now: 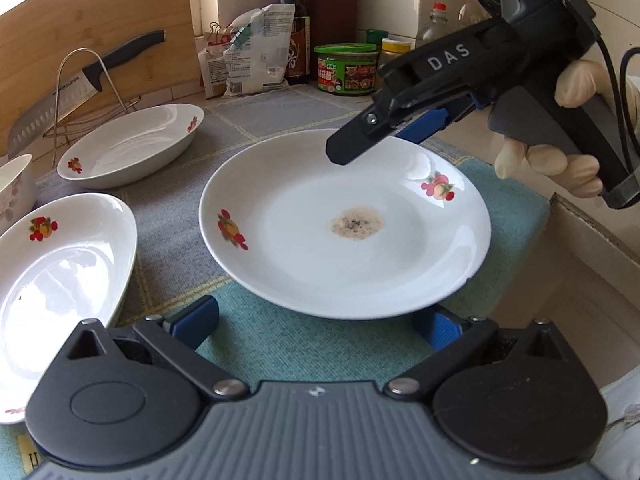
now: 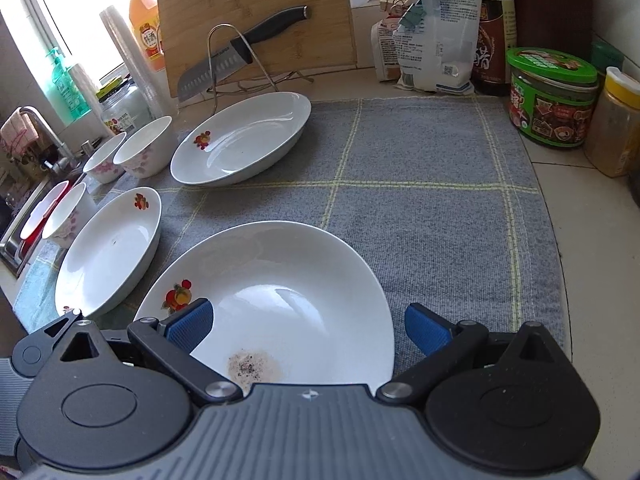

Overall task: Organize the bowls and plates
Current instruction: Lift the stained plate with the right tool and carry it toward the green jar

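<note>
Left wrist view shows the soiled plate (image 1: pixel 344 224) on the cloth (image 1: pixel 280 344), the left gripper (image 1: pixel 316 324) spread wide at its near rim, the right gripper (image 2: pixel 308 324) equally wide above, probably readying a lift toward two matching plates (image 2: pixel 108 248).

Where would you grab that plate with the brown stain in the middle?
By its thin raised rim. The stained plate lies flat on the mat, so a hand-held gripper should come in low from the near edge, one finger over the rim, one under. Its centre offers nothing to pinch.
</note>
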Demonstrator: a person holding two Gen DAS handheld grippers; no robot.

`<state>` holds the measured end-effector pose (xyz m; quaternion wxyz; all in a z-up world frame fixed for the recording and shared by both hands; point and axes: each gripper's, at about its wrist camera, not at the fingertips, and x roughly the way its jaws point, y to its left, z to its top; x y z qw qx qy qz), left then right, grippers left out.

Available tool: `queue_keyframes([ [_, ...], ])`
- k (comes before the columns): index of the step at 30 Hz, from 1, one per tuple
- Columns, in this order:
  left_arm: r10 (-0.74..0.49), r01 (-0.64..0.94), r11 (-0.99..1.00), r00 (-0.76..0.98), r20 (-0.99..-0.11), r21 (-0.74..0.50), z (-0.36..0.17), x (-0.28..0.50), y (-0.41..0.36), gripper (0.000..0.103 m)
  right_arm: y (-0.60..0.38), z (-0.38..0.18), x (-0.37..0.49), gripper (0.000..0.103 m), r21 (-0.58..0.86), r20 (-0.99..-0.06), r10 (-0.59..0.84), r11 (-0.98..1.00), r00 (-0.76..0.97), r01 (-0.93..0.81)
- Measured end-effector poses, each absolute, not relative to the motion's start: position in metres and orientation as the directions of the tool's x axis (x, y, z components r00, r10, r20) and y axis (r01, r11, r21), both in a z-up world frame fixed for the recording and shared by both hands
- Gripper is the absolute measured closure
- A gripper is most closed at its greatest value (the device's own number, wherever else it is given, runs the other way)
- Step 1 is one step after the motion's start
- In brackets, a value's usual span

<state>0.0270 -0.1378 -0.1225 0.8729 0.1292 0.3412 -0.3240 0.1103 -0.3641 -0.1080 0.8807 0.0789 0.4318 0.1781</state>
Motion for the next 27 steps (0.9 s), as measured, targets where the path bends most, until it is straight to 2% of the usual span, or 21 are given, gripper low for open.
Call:
queue_keyframes([
  [18, -0.560, 0.759, 0.651, 0.482, -0.674, 0.002, -0.121, 0.036, -0.141, 0.001, -0.364, -0.118, 0.140, 0.000, 0.336, -0.760, 0.517, 0.831, 0.394, -0.443],
  [27, -0.562, 0.762, 0.647, 0.469, -0.681, -0.008, -0.119, 0.040, -0.143, 0.003, -0.366, -0.118, 0.150, 0.000, 0.372, -0.764, 0.544, 0.810, 0.347, -0.453],
])
